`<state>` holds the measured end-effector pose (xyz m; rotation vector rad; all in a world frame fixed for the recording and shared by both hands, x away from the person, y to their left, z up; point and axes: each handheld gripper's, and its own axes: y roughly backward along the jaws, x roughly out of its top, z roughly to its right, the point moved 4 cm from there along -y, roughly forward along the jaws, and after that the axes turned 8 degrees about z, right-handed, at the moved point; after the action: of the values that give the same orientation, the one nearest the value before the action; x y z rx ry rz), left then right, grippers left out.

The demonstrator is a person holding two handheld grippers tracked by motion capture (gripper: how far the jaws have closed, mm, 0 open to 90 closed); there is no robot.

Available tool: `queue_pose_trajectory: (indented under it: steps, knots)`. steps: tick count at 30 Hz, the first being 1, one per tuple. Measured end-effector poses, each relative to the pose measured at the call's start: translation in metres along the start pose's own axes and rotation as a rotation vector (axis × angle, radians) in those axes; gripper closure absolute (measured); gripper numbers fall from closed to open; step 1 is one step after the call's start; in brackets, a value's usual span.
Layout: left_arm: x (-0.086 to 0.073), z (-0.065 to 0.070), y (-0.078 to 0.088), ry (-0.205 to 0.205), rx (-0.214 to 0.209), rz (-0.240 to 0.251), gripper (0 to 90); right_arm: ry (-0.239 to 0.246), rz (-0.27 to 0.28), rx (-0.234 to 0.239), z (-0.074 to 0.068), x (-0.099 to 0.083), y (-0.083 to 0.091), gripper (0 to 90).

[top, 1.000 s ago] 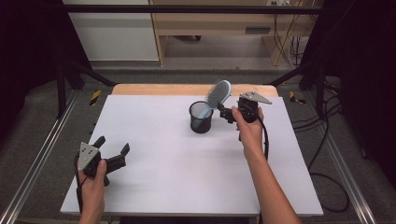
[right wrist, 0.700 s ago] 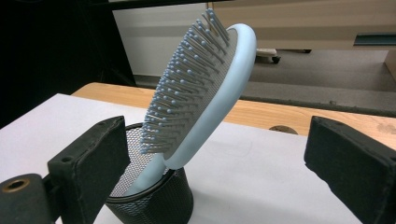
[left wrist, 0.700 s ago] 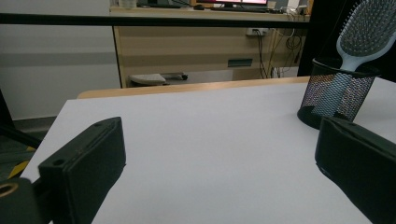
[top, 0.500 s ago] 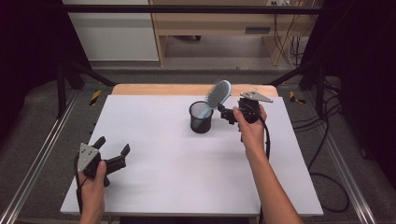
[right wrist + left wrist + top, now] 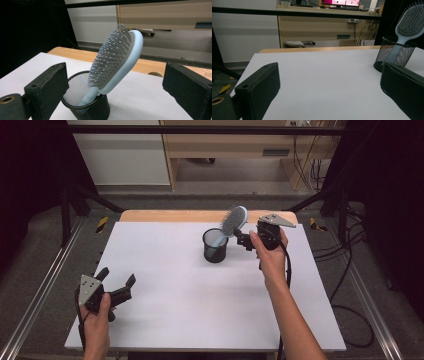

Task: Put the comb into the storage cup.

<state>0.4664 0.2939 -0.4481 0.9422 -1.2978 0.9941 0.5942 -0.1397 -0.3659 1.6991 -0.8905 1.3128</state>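
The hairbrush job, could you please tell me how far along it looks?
Done: the hairbrush stands handle-down in the mesh cup, leaning on its rim. In hand: nothing; the right claw is open beside the cup. The left claw is open, apart. Left: probably only backing away.

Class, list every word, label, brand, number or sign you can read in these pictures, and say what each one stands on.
No readable text anywhere.
Pink-lit monitor screen on the far desk: marks too small and blurred to read.
Pale blue plastic hairbrush: no brand or label.
Black wire-mesh cup: no label.
White table top: unmarked.
Yellow-and-black hazard stripes on the floor: a pattern, no words.
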Motion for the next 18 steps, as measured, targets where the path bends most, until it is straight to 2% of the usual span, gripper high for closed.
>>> queue_pose_trajectory:
  steps: [7, 8, 9, 10, 15, 18]
  knots:
    - [0.007, 0.004, 0.004, -0.026, -0.042, 0.012, 1.8, 0.004, 0.008, 0.012, -0.003, 0.003, 0.002, 7.0]
    - [0.007, 0.002, 0.004, -0.024, -0.044, 0.015, 5.1, 0.005, 0.006, 0.014, -0.003, 0.003, 0.002, 8.1]
    - [0.007, 0.000, 0.003, -0.022, -0.032, 0.014, 9.9, 0.009, 0.003, 0.016, -0.003, 0.003, 0.002, 8.1]
    - [0.007, -0.002, 0.002, -0.025, -0.024, 0.013, 10.6, 0.018, 0.005, 0.014, -0.003, 0.003, 0.001, 8.2]
    - [0.009, -0.011, 0.006, -0.043, -0.022, 0.008, 3.8, 0.026, 0.033, 0.015, -0.004, 0.005, 0.000, 5.9]
    - [0.009, -0.018, 0.009, -0.026, -0.003, 0.006, 2.4, 0.039, 0.055, 0.005, -0.002, 0.005, 0.000, 5.5]
